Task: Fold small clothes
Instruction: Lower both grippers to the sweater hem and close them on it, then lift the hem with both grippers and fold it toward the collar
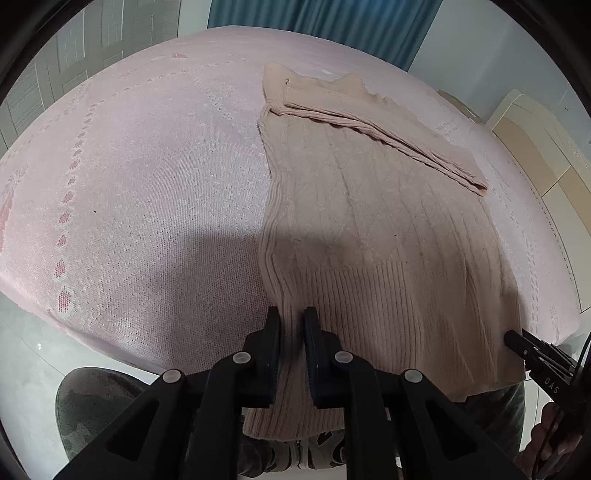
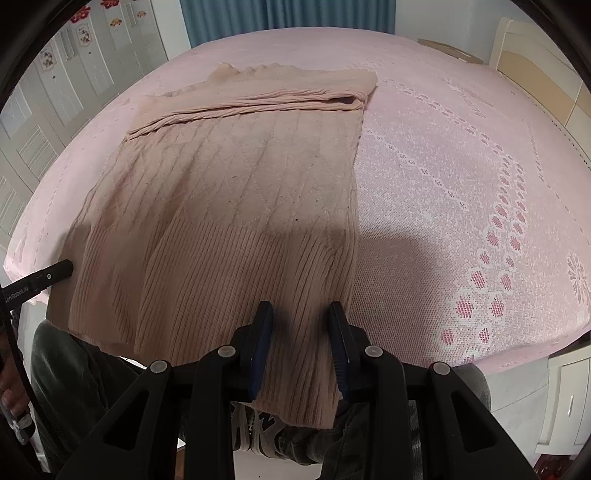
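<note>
A beige ribbed knit sweater (image 1: 369, 221) (image 2: 229, 184) lies flat on the pink bedspread (image 1: 147, 166) (image 2: 443, 184), with its hem hanging over the near edge. A sleeve (image 1: 388, 136) (image 2: 258, 101) is folded across its far end. My left gripper (image 1: 291, 314) is shut on the hem at the sweater's left corner, its pads close together with cloth pinched between them. My right gripper (image 2: 300, 308) grips the hem at the right corner, its jaws wider apart and the gap filled by ribbed cloth. Each gripper's tip shows in the other view: the right gripper (image 1: 517, 339), the left gripper (image 2: 55, 275).
A person's camouflage trousers (image 1: 85, 406) and a shoe (image 2: 258, 424) show below the bed's edge. White wardrobe doors (image 2: 74, 55) stand at the left, a blue curtain (image 2: 288, 18) behind, a cream headboard (image 2: 535, 74) at the right, and a white cabinet (image 2: 569, 398) lower right.
</note>
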{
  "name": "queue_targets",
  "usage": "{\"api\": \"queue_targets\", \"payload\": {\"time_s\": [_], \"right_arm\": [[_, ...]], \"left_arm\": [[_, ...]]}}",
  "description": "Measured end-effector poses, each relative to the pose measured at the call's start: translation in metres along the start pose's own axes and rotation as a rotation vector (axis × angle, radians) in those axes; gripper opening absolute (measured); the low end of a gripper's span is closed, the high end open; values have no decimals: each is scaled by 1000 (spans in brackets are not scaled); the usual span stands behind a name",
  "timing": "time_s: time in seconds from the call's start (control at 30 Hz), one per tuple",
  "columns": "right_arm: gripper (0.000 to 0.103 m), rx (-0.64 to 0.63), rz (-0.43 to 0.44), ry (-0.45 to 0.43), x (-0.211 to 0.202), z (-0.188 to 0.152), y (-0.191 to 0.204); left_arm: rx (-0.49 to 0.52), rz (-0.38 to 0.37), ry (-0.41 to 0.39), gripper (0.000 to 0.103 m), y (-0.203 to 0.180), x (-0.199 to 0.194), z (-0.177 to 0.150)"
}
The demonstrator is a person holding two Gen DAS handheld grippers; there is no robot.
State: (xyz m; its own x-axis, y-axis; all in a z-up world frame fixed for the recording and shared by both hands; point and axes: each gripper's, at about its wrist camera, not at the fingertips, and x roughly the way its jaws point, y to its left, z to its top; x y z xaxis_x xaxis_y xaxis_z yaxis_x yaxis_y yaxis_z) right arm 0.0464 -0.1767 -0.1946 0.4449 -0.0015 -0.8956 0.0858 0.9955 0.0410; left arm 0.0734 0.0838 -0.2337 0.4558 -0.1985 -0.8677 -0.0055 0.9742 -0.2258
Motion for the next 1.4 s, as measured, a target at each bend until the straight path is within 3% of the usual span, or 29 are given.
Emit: {"api": "queue_targets", "payload": {"time_s": [0.4, 0.5, 0.6, 0.9, 1.07, 1.4], "right_arm": [[29, 22, -26, -47, -3, -6, 4], [13, 29, -23, -52, -3, -4, 2], [12, 47, -1, -50, -3, -3, -2], [17, 80, 41, -53, -1, -5, -6], [27, 63, 30, -61, 0, -6, 1], [33, 44, 17, -61, 0, -5, 6]], "left_arm": [[-49, 9, 2, 16, 2, 2, -1], [-54, 19, 2, 12, 1, 4, 2], [-52, 15, -1, 10, 1, 3, 4], [-85, -26, 14, 14, 8, 2, 1], [-96, -41, 26, 18, 9, 3, 3], [-53, -14, 16, 24, -1, 3, 0]]}}
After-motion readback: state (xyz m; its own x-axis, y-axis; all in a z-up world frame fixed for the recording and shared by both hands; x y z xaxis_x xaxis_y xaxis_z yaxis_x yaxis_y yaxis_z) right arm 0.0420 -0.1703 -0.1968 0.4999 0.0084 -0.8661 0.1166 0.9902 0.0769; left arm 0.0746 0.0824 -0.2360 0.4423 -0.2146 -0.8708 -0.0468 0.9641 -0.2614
